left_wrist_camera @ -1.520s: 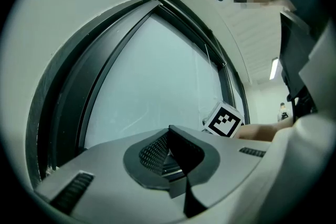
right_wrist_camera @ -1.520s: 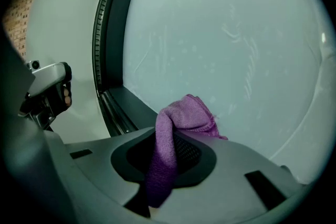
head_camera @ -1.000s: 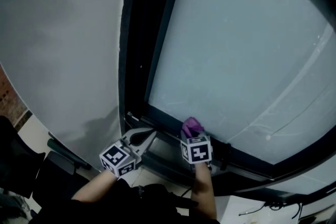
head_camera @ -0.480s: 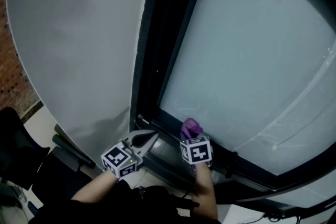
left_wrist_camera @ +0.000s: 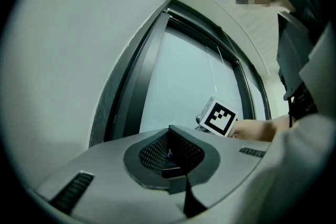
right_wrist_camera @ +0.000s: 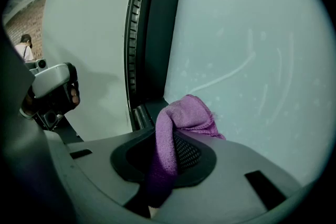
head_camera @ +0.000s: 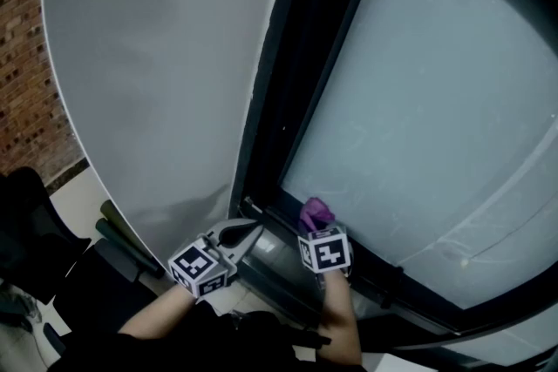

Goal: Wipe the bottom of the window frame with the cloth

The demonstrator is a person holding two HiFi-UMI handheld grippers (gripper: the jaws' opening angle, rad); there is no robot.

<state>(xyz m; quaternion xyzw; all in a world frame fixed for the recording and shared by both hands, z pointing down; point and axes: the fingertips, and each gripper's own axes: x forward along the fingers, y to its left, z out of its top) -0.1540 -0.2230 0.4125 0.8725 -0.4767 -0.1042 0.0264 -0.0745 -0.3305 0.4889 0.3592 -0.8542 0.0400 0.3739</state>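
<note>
- The left gripper (head_camera: 248, 229) sits low in the picture, left of the middle. Its jaws are closed with nothing in them.
- The right gripper (head_camera: 316, 226) is just beside it, pinching the purple cloth (right_wrist_camera: 184, 113) tight.
- The cloth pokes out past the jaw tips, at the bottom of the window frame (head_camera: 392, 279), by the glass (head_camera: 418, 118).

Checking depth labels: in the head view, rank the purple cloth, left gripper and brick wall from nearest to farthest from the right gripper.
1. purple cloth: clamped in the right gripper, at its tips.
2. left gripper: close by on its left, lower in the view.
3. brick wall: far off at the view's left edge.
</note>
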